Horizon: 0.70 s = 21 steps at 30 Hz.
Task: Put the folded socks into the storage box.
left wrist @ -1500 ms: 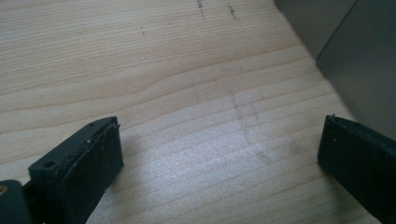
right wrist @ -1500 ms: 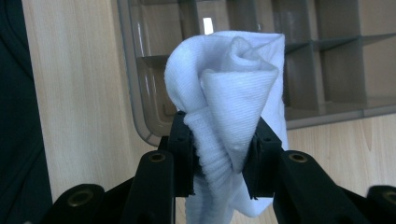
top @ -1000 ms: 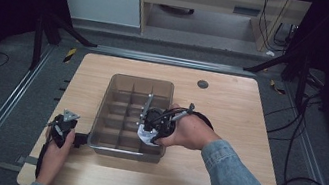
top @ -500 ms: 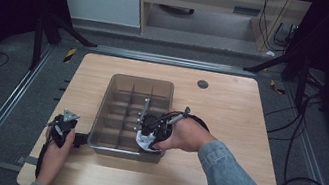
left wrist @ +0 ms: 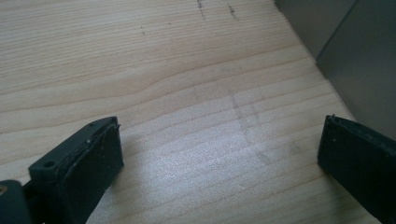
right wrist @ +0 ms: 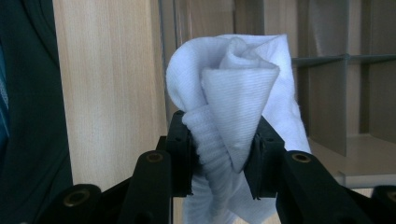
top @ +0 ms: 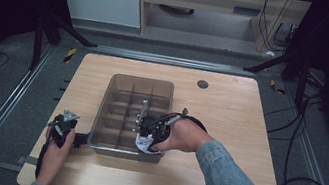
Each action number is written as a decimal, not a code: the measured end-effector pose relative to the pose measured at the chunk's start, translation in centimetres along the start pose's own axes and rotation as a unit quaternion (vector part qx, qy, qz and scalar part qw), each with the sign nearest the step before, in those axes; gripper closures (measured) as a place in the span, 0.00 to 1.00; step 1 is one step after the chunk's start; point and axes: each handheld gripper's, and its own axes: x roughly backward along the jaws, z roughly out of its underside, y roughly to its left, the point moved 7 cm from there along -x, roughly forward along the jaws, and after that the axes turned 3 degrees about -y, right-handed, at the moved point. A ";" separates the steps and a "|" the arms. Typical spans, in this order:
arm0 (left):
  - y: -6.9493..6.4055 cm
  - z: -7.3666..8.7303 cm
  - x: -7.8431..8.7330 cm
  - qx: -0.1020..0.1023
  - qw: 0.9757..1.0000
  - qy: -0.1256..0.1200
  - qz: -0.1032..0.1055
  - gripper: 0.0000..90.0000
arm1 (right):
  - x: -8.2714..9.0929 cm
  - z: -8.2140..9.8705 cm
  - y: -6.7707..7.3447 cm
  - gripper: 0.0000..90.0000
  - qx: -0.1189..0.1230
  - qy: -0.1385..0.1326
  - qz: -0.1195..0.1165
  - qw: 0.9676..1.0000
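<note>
1. High view: right gripper [top: 145,137] has slid a bit toward the near end of the divided bin [top: 118,82] since a second ago, low over a near compartment; likely about to drop its load. Left gripper [top: 64,129] unmoved, beside the bin's near-left corner.
2. Left gripper view: jaws wide apart, released, over bare table [left wrist: 187,70].
3. Right gripper view: jaws partly closed, clenched on a rolled white sock [right wrist: 233,98], over the bin's near wall.

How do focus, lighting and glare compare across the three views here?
High view: soft overall, table evenly lit, surroundings nearly black. Left gripper view: wood grain sharp, a pale sheen between the open jaws of the left gripper, which look slightly soft. Right gripper view: rolled white cloth crisp in the right gripper, divided bin behind somewhat soft.
</note>
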 end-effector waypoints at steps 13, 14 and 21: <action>0.0 0.0 0.0 0.000 1.000 -0.001 0.000 0.00 | -0.3 -0.1 -0.1 0.68 -0.003 -0.004 -0.002 1.000; 0.0 0.0 0.0 0.000 1.000 -0.001 0.000 0.00 | -0.3 0.0 0.0 0.66 -0.002 -0.006 -0.004 1.000; 0.0 0.0 0.0 0.000 1.000 0.000 0.000 0.00 | 0.1 0.0 -0.1 0.50 -0.005 -0.014 0.006 1.000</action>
